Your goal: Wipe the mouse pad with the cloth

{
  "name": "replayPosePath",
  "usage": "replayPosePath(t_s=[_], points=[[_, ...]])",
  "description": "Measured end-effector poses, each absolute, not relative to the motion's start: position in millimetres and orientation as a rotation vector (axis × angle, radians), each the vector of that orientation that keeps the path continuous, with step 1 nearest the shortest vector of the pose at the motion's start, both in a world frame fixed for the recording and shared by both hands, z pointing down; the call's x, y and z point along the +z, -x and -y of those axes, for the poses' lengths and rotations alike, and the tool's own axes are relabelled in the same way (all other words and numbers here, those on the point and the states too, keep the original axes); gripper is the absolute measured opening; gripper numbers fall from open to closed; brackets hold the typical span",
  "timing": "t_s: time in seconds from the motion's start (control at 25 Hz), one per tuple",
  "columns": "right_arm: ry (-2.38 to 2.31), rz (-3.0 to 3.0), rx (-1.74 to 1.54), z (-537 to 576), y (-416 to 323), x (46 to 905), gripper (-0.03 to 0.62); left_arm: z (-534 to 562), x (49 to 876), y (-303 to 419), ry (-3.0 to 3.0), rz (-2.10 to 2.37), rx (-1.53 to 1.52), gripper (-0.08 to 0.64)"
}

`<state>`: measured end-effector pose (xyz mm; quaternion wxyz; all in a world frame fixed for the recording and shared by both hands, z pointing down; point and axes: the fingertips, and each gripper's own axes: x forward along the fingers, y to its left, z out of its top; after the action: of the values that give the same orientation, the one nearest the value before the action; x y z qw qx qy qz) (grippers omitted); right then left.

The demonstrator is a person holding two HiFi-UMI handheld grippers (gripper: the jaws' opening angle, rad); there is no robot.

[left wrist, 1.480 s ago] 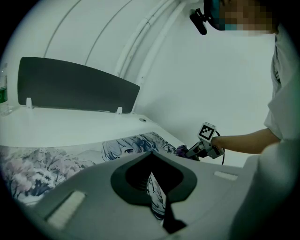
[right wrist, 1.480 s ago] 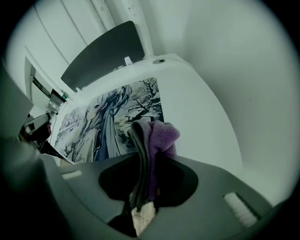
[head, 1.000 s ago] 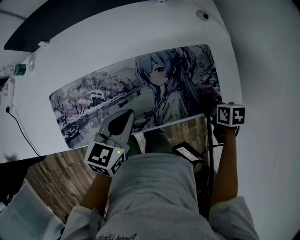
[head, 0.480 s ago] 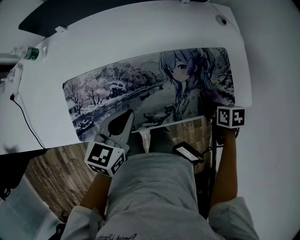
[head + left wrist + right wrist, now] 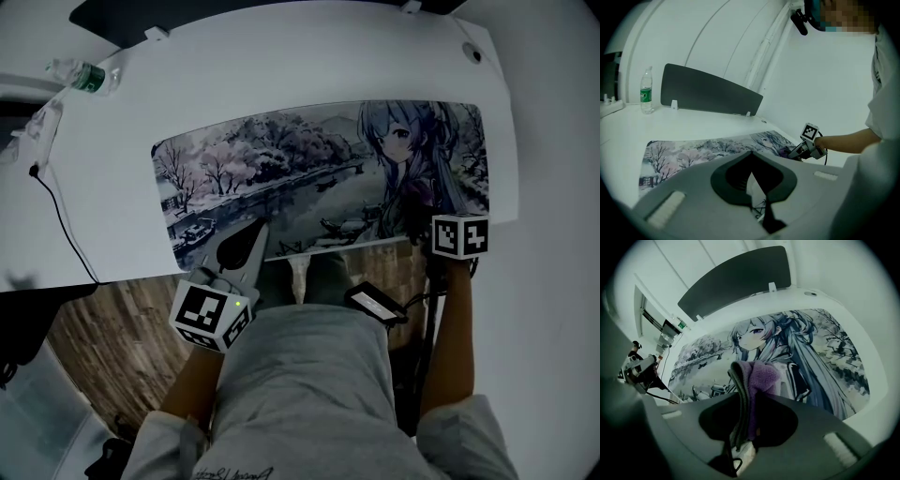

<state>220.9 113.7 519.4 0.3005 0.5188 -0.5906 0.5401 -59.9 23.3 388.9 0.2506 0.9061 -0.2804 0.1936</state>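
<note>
Low right in the head view: right gripper [image 5: 424,234], fingers clamped tight on a folded purple-and-grey cloth [image 5: 758,375]. Pinched along the fold, with the fluffy bunch poking out past the fingertips. Looks like a grip chosen to leave a soft wad free for rubbing, with nothing hard against the print. In the right gripper view, the wad dead centre of frame, over the near edge of the mouse pad [image 5: 813,357], just below the painted figure's chin and hair. Touching the surface or hanging just above it? Hard to call.

Over to lower left of the head view: left gripper [image 5: 251,242], fingers closed together, nothing between them. Body off the near edge of the counter [image 5: 281,66], tips at the pad's front rim, aimed up-frame. Likely parked out of the way, maybe ready to pin the pad should it slide.

Pad itself flat and long across the middle of the frame, picture side up, no clutter on it. Water bottle [image 5: 82,73] far upper left, well apart. Judging by all this: wiping set to begin at the end toward frame right, or barely begun.
</note>
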Motion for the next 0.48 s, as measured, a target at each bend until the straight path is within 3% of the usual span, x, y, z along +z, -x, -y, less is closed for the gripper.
replayPosePath(t_s=[0.48], points=[[-1.298,1.616,1.383,-93,-143,519,0.092,-18,392,133,-2.435,0.841,0.505,0.014]])
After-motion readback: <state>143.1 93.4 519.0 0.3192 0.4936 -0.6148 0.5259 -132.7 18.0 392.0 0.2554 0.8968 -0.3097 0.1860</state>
